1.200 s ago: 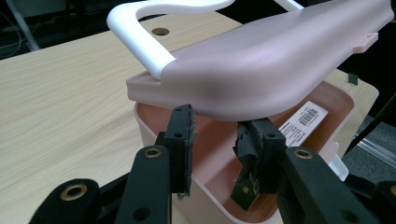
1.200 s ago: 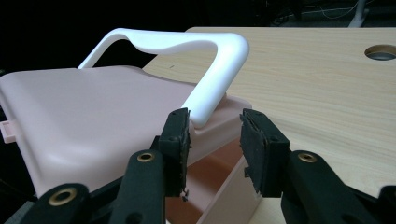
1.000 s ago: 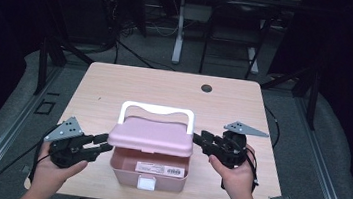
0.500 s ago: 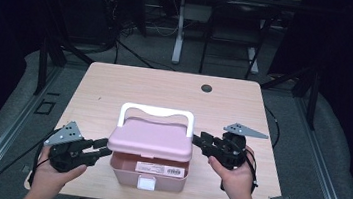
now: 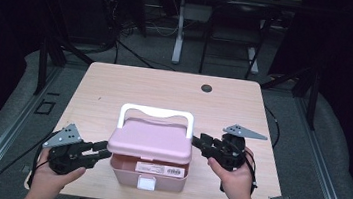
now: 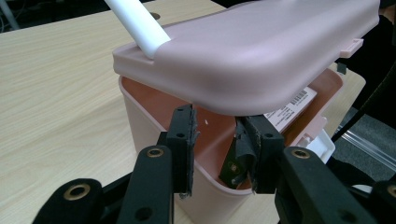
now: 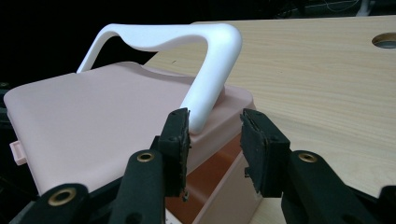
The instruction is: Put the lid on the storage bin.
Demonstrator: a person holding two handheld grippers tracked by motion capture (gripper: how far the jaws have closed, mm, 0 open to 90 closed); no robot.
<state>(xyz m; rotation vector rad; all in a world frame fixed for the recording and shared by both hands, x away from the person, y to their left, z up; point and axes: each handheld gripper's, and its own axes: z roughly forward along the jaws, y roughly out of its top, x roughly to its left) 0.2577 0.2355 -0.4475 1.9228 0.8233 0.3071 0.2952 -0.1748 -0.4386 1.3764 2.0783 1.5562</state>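
The light wooden table carries a pink box near its front edge, roughly midway between the person's two hands. A round hole sits in the table top toward its far side, well apart from the box. The box's pink lid is lifted off the body at the front and sides, so a gap shows between lid and rim; in the left gripper view the brownish inside wall and a white barcode label can be seen through that gap. A white handle stands up along the lid's far edge, and a white latch hangs on the front wall of the box.

The left gripper is at the box's left side, its jaws a moderate way apart with their tips at the gap just under the lid's edge, closed on nothing. The right gripper is at the box's right side, its jaws likewise parted, either side of the lid's corner below the handle's end, and holding nothing
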